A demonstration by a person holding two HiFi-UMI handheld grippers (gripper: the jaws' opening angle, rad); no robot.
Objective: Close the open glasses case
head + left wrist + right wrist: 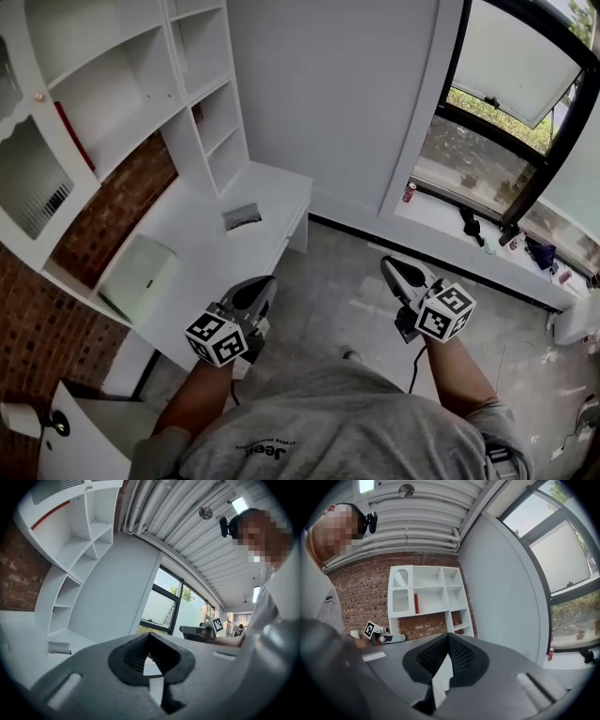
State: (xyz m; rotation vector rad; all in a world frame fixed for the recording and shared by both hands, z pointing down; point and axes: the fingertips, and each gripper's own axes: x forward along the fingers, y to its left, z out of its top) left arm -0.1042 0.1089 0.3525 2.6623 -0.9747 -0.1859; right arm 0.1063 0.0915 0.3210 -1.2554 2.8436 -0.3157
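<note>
I hold both grippers out in front of me at about waist level, pointing level and away from my body, over a pale tiled floor. My bare left forearm leads to the left gripper, and my bare right forearm leads to the right gripper. The two are side by side and well apart. Each carries one cube with square markers, so two cubes in all.

The jaws of both grippers are closed tip to tip, with nothing between them. Each gripper's own view shows this.

There is one glasses case, a small grey thing. It lies on the white worktop to my left, near the far end by the white shelves. It is well apart from both grippers, and too small for me to judge its lid. One pale box also sits on the worktop, nearer to me.

The head view alone shows the floor, the box and my grey shirt. The left gripper view looks past its jaws to the window and the ribbed ceiling, with the right gripper off to the side. The right gripper view shows the brick wall and the whole shelf unit, with the left gripper in front of it. One red can stands on the window sill. It shows in the head view and the right gripper view, but not in the left gripper view.
</note>
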